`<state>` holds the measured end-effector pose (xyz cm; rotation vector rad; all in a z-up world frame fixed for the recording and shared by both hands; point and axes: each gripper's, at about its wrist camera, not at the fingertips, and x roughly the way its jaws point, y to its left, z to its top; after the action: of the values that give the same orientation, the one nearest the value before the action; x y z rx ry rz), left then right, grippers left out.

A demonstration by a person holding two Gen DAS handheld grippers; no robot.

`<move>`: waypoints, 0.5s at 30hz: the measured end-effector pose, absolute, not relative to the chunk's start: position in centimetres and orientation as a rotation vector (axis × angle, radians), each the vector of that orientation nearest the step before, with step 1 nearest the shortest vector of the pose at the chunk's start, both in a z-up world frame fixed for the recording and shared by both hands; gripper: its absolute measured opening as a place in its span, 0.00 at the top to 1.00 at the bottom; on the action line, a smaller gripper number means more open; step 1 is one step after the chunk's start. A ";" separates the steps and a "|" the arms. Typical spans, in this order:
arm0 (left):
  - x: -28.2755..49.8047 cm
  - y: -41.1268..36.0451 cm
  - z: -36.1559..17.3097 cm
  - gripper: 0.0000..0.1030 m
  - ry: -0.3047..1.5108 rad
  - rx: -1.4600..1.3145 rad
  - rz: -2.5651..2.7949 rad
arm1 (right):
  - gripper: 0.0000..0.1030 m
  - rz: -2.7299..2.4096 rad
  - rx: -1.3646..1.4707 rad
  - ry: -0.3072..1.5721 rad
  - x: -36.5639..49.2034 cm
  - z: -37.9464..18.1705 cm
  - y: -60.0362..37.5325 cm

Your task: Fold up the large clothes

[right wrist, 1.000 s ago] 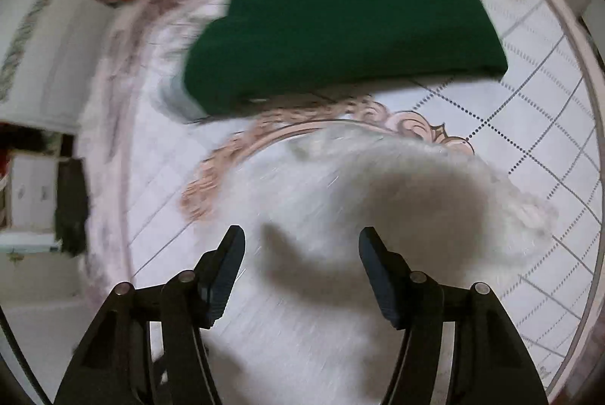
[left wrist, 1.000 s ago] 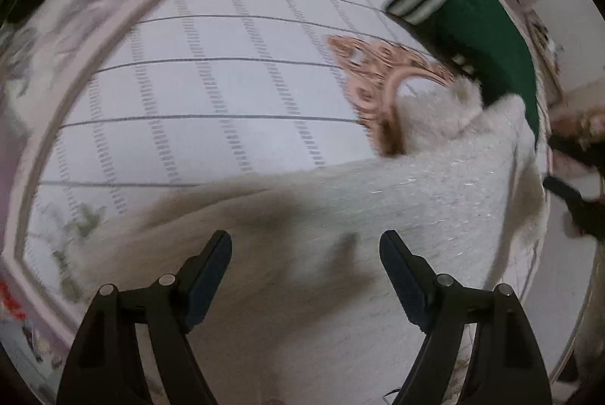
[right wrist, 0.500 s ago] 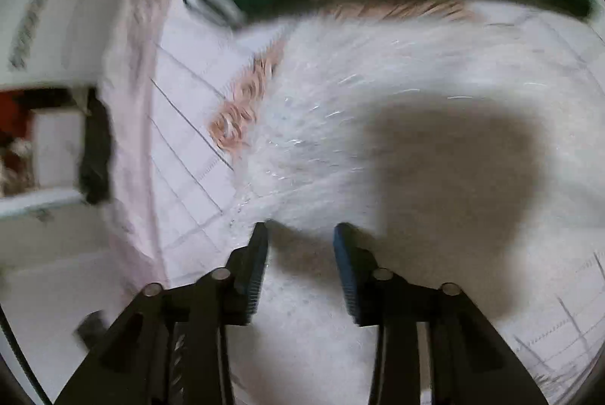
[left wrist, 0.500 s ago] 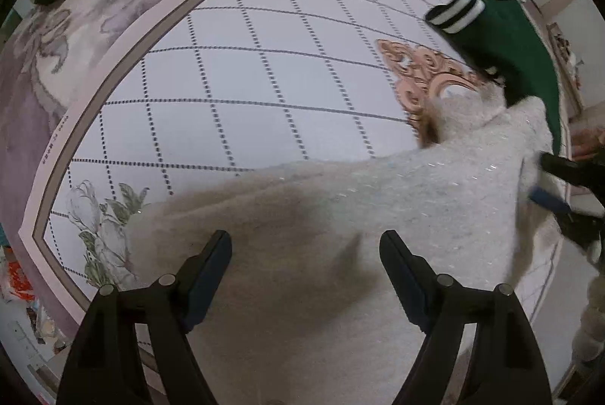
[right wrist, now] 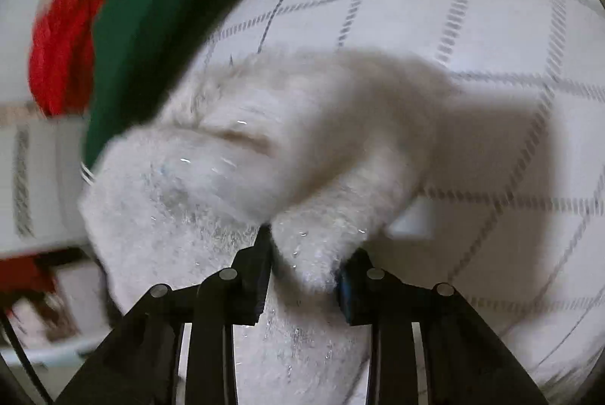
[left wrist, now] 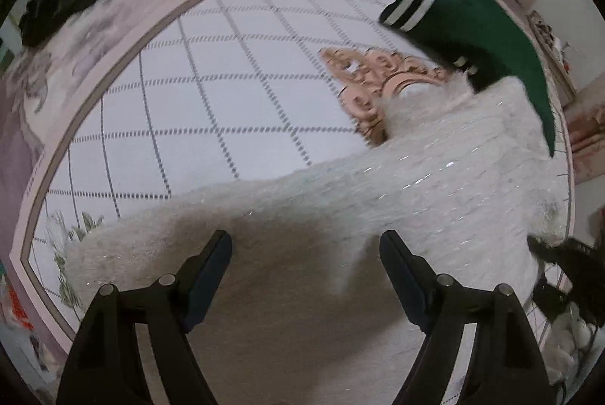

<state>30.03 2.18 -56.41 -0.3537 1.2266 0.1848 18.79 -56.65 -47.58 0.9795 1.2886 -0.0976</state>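
Note:
A fuzzy white sweater (left wrist: 397, 200) lies spread on a patterned carpet (left wrist: 211, 102). My left gripper (left wrist: 304, 265) is open and hovers just above the sweater's near part, holding nothing. My right gripper (right wrist: 304, 261) is shut on a bunch of the white sweater (right wrist: 242, 155) and lifts it off the carpet (right wrist: 472, 27); the cloth hangs in folds in front of it. The right gripper also shows at the right edge of the left wrist view (left wrist: 559, 253), at the sweater's edge.
A folded green garment with striped cuff (left wrist: 480, 30) lies just beyond the white sweater, also in the right wrist view (right wrist: 159, 19). A red garment (right wrist: 60, 45) lies behind it. A dark item (left wrist: 68, 4) lies at the carpet's far left edge.
My right gripper closed on the white sweater and raised that part off the carpet. My left gripper stayed open and pulled back slightly, so more carpet shows.

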 end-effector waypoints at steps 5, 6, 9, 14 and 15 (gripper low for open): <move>28.9 2.5 -54.2 0.23 1.195 -0.334 0.112 | 0.80 -0.295 1.240 1.250 8.8 -46.7 -59.7; 28.3 2.7 -54.0 0.23 1.212 -0.331 0.104 | 0.79 -0.318 1.237 1.289 6.9 -46.7 -59.4; 25.8 3.8 -54.0 0.23 1.265 -0.337 0.127 | 0.68 -0.319 1.136 1.492 2.8 -46.5 -58.1; 19.5 6.8 -54.3 0.23 1.328 -0.389 0.269 | 0.58 -0.246 0.689 1.745 0.3 -42.8 -55.4; 18.5 7.3 -54.5 0.23 1.339 -0.407 0.293 | 0.51 -0.229 0.635 1.751 0.5 -41.9 -54.7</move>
<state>18.47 7.30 -54.49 -0.4072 1.3393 0.2930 0.49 -54.72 -41.94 0.6353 1.7511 -0.2286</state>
